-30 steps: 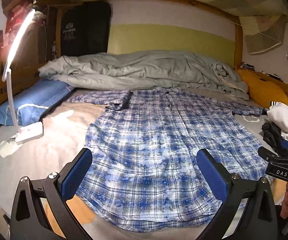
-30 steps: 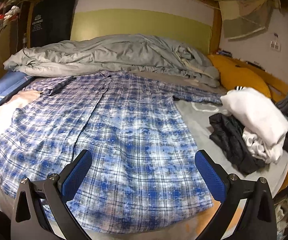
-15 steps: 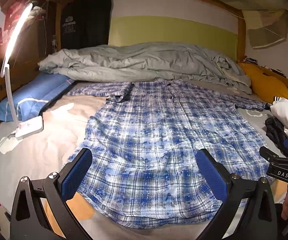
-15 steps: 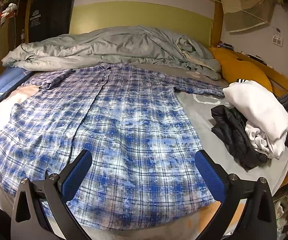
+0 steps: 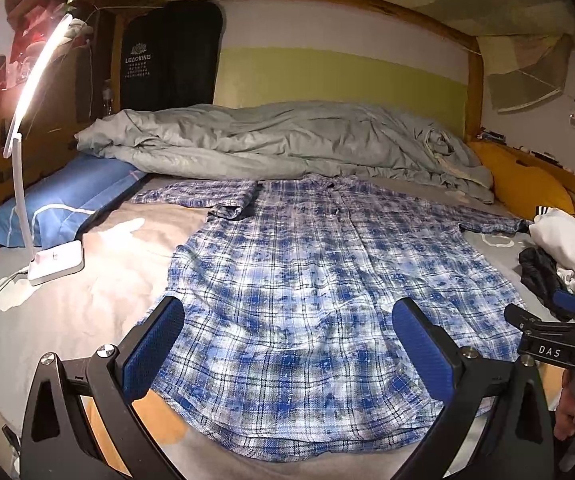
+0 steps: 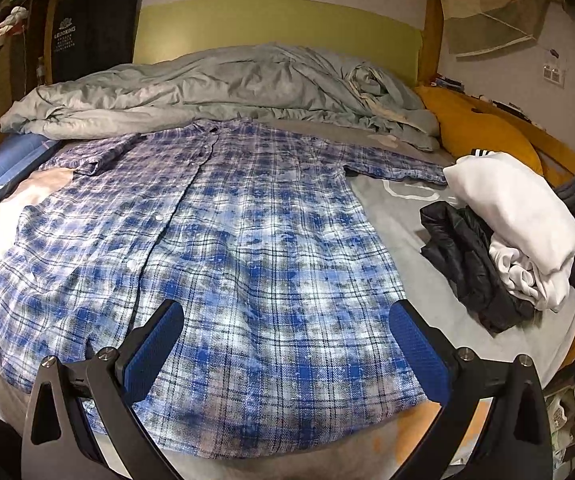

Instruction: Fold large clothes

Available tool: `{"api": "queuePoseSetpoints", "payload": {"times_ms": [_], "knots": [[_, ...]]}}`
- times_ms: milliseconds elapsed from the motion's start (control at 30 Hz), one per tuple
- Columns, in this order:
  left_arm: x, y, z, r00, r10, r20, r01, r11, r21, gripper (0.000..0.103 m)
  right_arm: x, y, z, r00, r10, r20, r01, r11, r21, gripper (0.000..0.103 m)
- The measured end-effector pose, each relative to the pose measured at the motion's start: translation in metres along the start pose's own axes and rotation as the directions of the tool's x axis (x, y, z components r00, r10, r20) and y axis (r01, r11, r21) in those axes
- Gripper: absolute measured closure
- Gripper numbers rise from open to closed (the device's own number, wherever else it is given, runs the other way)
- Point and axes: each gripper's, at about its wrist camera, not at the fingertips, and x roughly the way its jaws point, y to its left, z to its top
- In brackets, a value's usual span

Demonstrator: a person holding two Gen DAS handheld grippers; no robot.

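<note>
A large blue and white plaid shirt (image 5: 311, 288) (image 6: 223, 264) lies spread flat on the bed, buttoned front up, collar toward the far duvet. Its left sleeve (image 5: 203, 196) is folded over near the pillow; its other sleeve (image 6: 395, 168) stretches toward the clothes pile. My left gripper (image 5: 287, 348) hovers open above the shirt's hem, nothing between its blue pads. My right gripper (image 6: 285, 348) is open too, above the hem's right half. The right gripper (image 5: 547, 332) also shows at the right edge of the left wrist view, held by a hand.
A crumpled grey duvet (image 5: 287, 144) fills the far end of the bed. A blue pillow (image 5: 59, 204) and a lit white desk lamp (image 5: 53, 262) sit at the left. Piled white and black clothes (image 6: 515, 220) and an orange pillow (image 6: 479, 128) lie at the right.
Both cameras have drawn back and risen a little, so more of the shirt's hem shows. The shirt has not moved and both grippers stay open.
</note>
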Motion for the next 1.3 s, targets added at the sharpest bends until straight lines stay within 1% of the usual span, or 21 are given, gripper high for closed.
{"api": "queuePoseSetpoints", "payload": {"times_ms": [200,467,500,533,567,633,700,733,767,800,833,867,900,933,967,1000,1033,1067,1100,1200,1300], "knots": [[-0.001,0.001,0.000,1.000,-0.003,0.006,0.003,1.000,0.001,0.000,-0.001,0.002,0.000,1.000,-0.001,-0.005,0.001,1.000,-0.007,0.000],[-0.003,0.010,0.000,1.000,-0.015,0.003,0.015,1.000,-0.024,0.000,-0.001,0.001,0.000,1.000,0.000,-0.007,0.000,1.000,-0.004,0.000],[-0.004,0.011,0.000,1.000,-0.014,0.009,0.014,1.000,-0.027,0.000,0.000,0.001,0.000,1.000,0.001,-0.005,-0.001,1.000,-0.004,0.000],[-0.008,0.013,0.001,0.999,-0.016,0.035,0.017,0.999,-0.037,0.000,-0.001,0.001,0.000,1.000,0.005,-0.003,-0.005,1.000,-0.001,0.000],[-0.014,0.016,0.001,0.997,-0.034,0.069,0.038,0.998,-0.050,0.000,-0.002,0.001,0.000,1.000,0.010,0.001,-0.010,1.000,0.006,0.000],[-0.022,0.025,0.003,0.988,-0.085,0.126,0.096,0.992,-0.083,0.000,-0.007,-0.003,0.000,0.999,0.042,0.024,-0.043,0.998,0.035,0.000],[-0.023,0.037,0.008,0.984,-0.113,0.140,0.128,0.986,-0.106,0.000,-0.010,-0.013,0.002,0.990,0.129,0.050,-0.133,0.989,0.072,0.000],[-0.022,0.044,0.012,0.985,-0.094,0.144,0.109,0.989,-0.099,0.001,-0.009,-0.021,0.005,0.982,0.182,0.049,-0.186,0.978,0.097,0.002],[-0.021,0.048,0.014,0.987,-0.039,0.156,0.053,0.995,-0.085,0.003,-0.008,-0.029,0.008,0.977,0.209,0.043,-0.212,0.971,0.108,0.004],[-0.019,0.054,0.015,0.985,0.038,0.168,-0.026,0.997,-0.073,0.009,-0.007,-0.034,0.011,0.977,0.208,0.045,-0.211,0.972,0.106,0.007],[-0.016,0.060,0.015,0.982,0.078,0.169,-0.068,0.995,-0.068,0.010,-0.008,-0.041,0.013,0.981,0.187,0.061,-0.192,0.977,0.093,0.007],[-0.010,0.069,0.014,0.986,0.066,0.154,-0.056,0.996,-0.067,0.010,-0.008,-0.047,0.014,0.984,0.155,0.086,-0.161,0.984,0.071,0.007],[-0.002,0.077,0.012,0.992,0.031,0.121,-0.022,0.997,-0.072,0.010,-0.007,-0.052,0.014,0.985,0.140,0.099,-0.146,0.988,0.056,0.007],[0.008,0.088,0.007,0.997,0.001,0.076,0.005,0.996,-0.088,0.014,-0.003,-0.058,0.013,0.986,0.133,0.105,-0.139,0.989,0.047,0.007],[0.016,0.095,0.002,0.999,-0.006,0.047,0.011,0.995,-0.098,0.016,0.001,-0.065,0.010,0.986,0.140,0.095,-0.145,0.988,0.051,0.008],[0.026,0.101,-0.005,1.000,-0.001,0.015,0.003,0.995,-0.098,0.021,0.007,-0.074,0.006,0.985,0.154,0.081,-0.159,0.985,0.066,0.012],[0.036,0.107,-0.015,0.999,0.038,-0.026,-0.040,0.995,-0.094,0.027,0.011,-0.082,-0.001,0.984,0.165,0.072,-0.171,0.981,0.087,0.016],[0.041,0.110,-0.024,0.997,0.066,-0.049,-0.070,0.993,-0.091,0.032,0.017,-0.089,-0.006,0.983,0.170,0.062,-0.176,0.979,0.104,0.016],[0.045,0.113,-0.033,0.996,0.068,-0.065,-0.073,0.993,-0.090,0.038,0.023,-0.096,-0.017,0.984,0.169,0.054,-0.175,0.977,0.120,0.016],[0.057,0.121,-0.055,0.992,0.019,-0.124,-0.033,0.994,-0.107,0.039,0.036,-0.107,-0.048,0.988,0.146,0.042,-0.150,0.981,0.122,0.021],[0.065,0.122,-0.069,0.988,0.029,-0.148,-0.042,0.995,-0.088,0.039,0.041,-0.116,-0.066,0.991,0.123,0.054,-0.129,0.983,0.132,0.021]]}}
